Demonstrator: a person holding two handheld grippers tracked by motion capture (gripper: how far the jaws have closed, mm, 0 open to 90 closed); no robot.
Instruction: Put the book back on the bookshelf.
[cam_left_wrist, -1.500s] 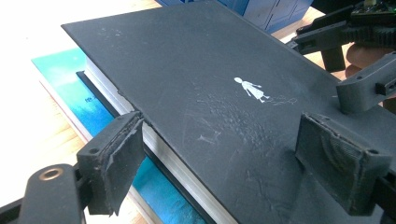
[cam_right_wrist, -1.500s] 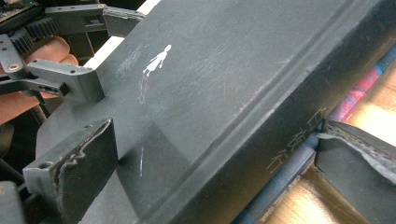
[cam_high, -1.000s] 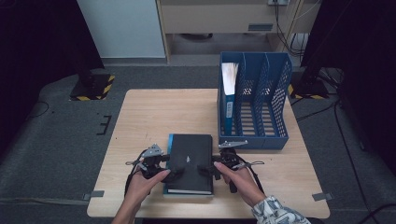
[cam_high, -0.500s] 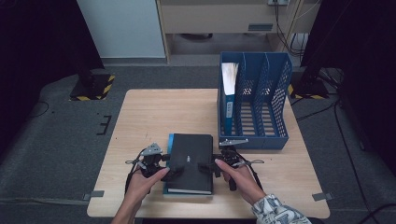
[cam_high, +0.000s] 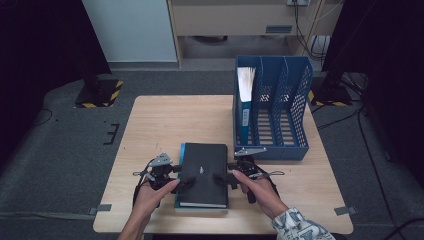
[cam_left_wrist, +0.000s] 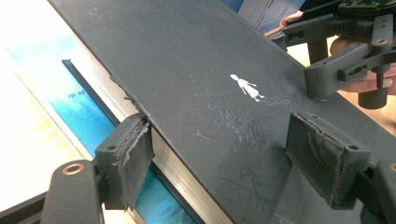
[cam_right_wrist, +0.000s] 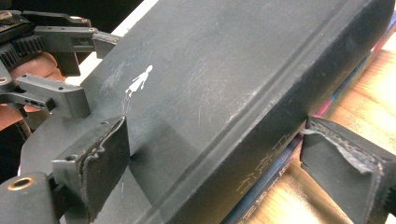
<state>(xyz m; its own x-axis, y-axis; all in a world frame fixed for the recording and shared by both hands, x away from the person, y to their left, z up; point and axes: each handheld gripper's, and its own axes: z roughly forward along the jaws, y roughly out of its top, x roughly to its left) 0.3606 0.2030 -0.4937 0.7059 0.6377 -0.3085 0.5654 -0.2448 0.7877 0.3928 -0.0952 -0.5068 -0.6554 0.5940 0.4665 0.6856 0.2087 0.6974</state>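
Pale wooden bench (cam_high: 150, 125) carries everything. Left tongs (cam_high: 181, 176) straddle the black book's (cam_high: 204, 172) nine-o'clock edge, right tongs (cam_high: 223, 179) its three-o'clock spine; both have just been closing, pads not yet pressing (gaps show beside the cover). Beneath lies a blue book (cam_left_wrist: 79, 100), at the bench's six o'clock. A blue file rack (cam_high: 280, 112) stands toward one o'clock.

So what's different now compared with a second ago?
Very little. Both grippers' jaws have just been closing around the black book: the left gripper from its page edge, the right gripper from its spine. The pads don't clearly press yet. The hands barely shifted. The book, the blue one beneath and the file rack stayed put.
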